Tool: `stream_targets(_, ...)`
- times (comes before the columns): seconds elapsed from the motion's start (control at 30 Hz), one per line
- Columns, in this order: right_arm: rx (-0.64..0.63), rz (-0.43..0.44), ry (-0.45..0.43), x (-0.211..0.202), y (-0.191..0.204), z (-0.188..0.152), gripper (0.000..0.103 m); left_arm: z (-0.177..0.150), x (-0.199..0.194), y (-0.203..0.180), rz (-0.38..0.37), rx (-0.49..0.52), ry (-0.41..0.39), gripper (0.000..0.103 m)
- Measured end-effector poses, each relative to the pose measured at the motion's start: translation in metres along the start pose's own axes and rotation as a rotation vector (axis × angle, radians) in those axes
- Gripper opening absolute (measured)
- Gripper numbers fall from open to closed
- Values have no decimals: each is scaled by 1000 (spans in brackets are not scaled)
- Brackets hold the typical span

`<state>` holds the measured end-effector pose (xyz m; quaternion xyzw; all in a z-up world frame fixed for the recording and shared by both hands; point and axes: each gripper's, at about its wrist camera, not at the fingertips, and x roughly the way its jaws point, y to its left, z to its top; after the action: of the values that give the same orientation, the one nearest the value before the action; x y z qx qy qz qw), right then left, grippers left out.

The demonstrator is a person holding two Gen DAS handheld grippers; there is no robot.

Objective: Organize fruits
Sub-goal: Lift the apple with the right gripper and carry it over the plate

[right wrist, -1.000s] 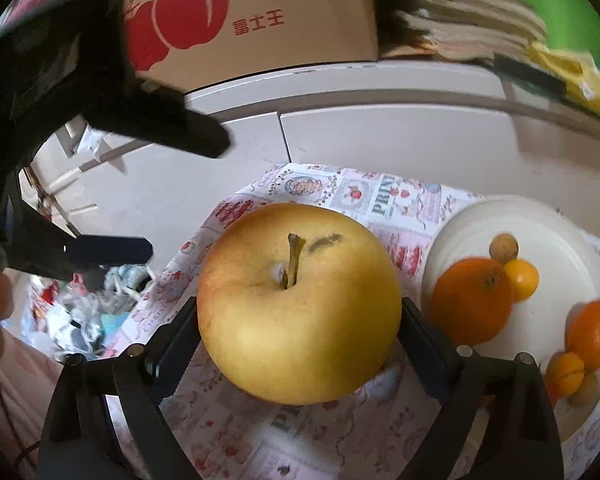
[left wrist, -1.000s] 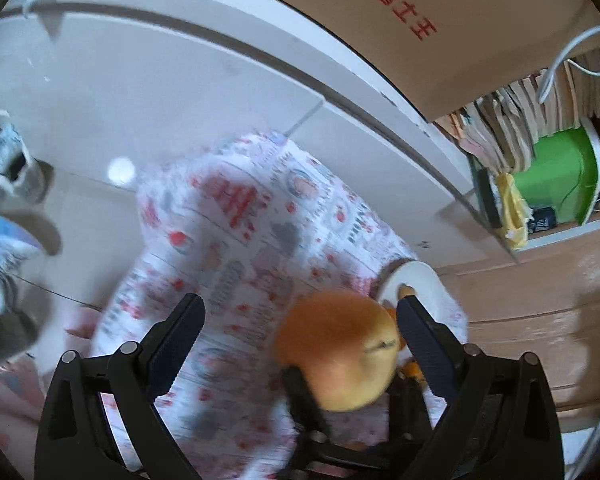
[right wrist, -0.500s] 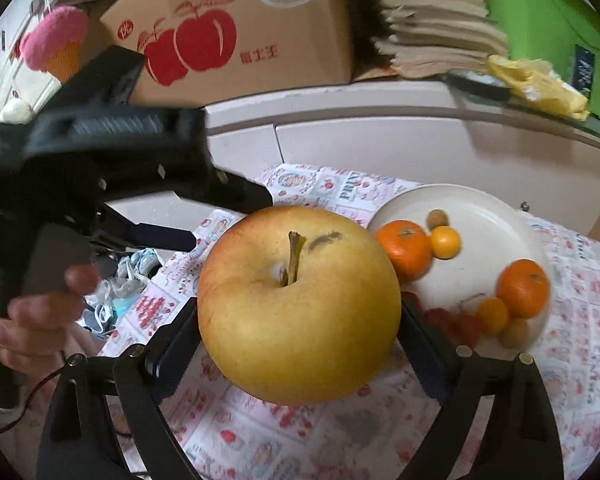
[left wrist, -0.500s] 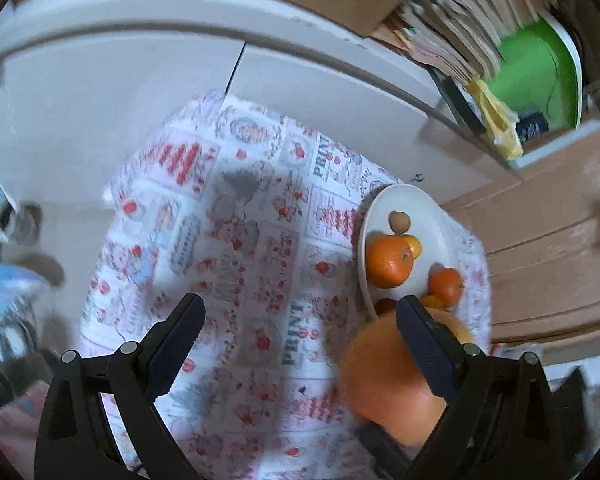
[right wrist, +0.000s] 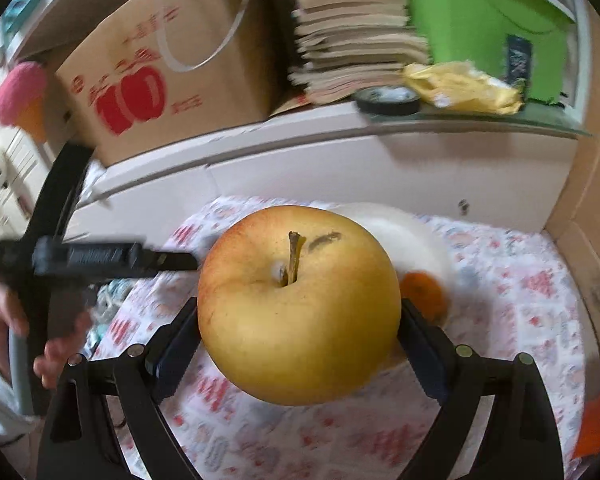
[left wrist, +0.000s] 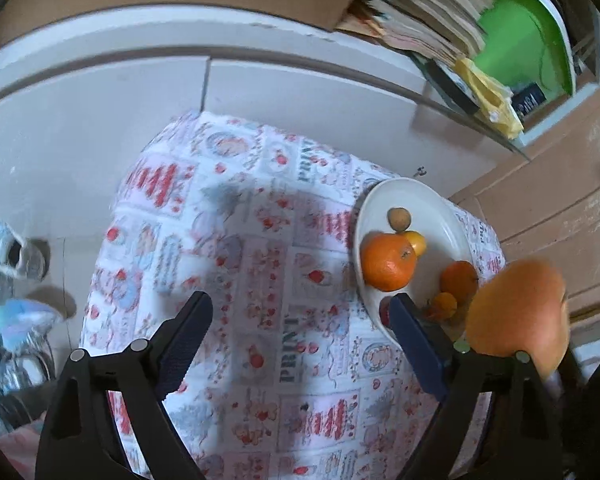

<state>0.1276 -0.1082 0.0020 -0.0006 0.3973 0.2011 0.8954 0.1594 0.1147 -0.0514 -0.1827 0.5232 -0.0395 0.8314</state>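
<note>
Right wrist view: the apple is clamped stem-up between the right gripper pads, with the plate lying just behind at one o'clock. The left gripper is seen open and empty, its jaws just narrowed. Since a second ago the apple has been carried toward the plate.

The left claw points steeply down with its fingers spread wide and nothing between them; its jaws have just been closing a little. The right claw is clamped on both sides of a large apple. A hand grips the left claw's handle.
</note>
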Motion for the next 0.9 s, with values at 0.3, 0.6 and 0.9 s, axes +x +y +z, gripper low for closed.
stream_targets(0.3, 27, -50, -15, 10, -45, 46, 94, 0, 6, -40, 65, 158, -85, 80)
stream_targets(0.6, 66, -58, 83, 69, -73, 48, 94, 5, 24, -58, 77, 186, -76, 78)
stream_targets(0.9, 69, -65, 73, 105, -78, 60, 94, 6, 34, -65, 79, 198, -60, 78)
